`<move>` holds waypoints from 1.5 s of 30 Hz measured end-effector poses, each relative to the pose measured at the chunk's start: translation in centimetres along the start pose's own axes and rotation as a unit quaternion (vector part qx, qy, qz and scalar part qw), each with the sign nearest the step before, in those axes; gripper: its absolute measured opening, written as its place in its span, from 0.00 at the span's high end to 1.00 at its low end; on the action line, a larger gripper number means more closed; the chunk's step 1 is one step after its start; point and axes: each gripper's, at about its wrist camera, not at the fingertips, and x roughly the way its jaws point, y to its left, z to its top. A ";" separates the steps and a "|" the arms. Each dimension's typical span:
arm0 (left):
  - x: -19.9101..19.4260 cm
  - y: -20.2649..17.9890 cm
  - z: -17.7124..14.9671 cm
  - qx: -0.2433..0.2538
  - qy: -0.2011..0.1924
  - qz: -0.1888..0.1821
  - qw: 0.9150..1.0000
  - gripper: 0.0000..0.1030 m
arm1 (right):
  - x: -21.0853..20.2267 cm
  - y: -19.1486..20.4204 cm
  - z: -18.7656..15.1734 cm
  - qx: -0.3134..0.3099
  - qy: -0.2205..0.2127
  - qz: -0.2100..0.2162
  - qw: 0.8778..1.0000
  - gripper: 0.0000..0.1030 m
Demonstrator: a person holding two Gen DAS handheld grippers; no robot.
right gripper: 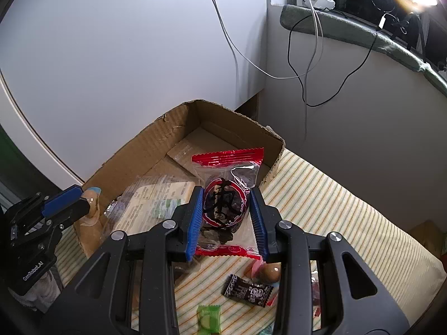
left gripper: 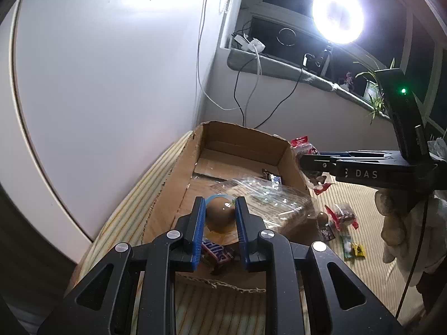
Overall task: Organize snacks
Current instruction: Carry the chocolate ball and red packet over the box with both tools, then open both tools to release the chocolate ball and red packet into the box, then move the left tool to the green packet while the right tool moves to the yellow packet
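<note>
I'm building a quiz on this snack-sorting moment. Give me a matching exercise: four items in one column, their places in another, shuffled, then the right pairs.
Items:
1. brown egg-shaped snack
2. red-edged clear packet
3. Snickers bar
4. green candy

Places:
A. on the striped cloth
B. between the right gripper fingers
C. inside the cardboard box
D. between the left gripper fingers

Pairs: 1-D, 2-B, 3-C, 4-A

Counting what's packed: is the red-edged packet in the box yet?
Not yet: the packet is shut in the right jaws, above the box rim.
</note>
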 end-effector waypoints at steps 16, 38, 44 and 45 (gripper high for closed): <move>0.5 0.6 0.3 -0.008 -0.001 0.006 1.000 0.80 | 1.9 0.4 0.8 -0.007 0.010 0.009 1.000 0.66; -0.5 -0.6 0.5 0.006 -0.014 0.007 1.000 0.53 | -0.7 1.0 0.7 -0.027 -0.022 -0.010 0.999 0.23; -1.2 -1.4 0.4 0.011 -0.016 0.000 1.000 0.53 | -2.6 0.5 -0.1 -0.024 -0.029 -0.013 0.999 0.23; -1.4 -1.6 0.3 0.012 -0.016 -0.001 1.000 0.53 | -3.1 0.3 -0.4 -0.024 -0.032 -0.014 0.999 0.23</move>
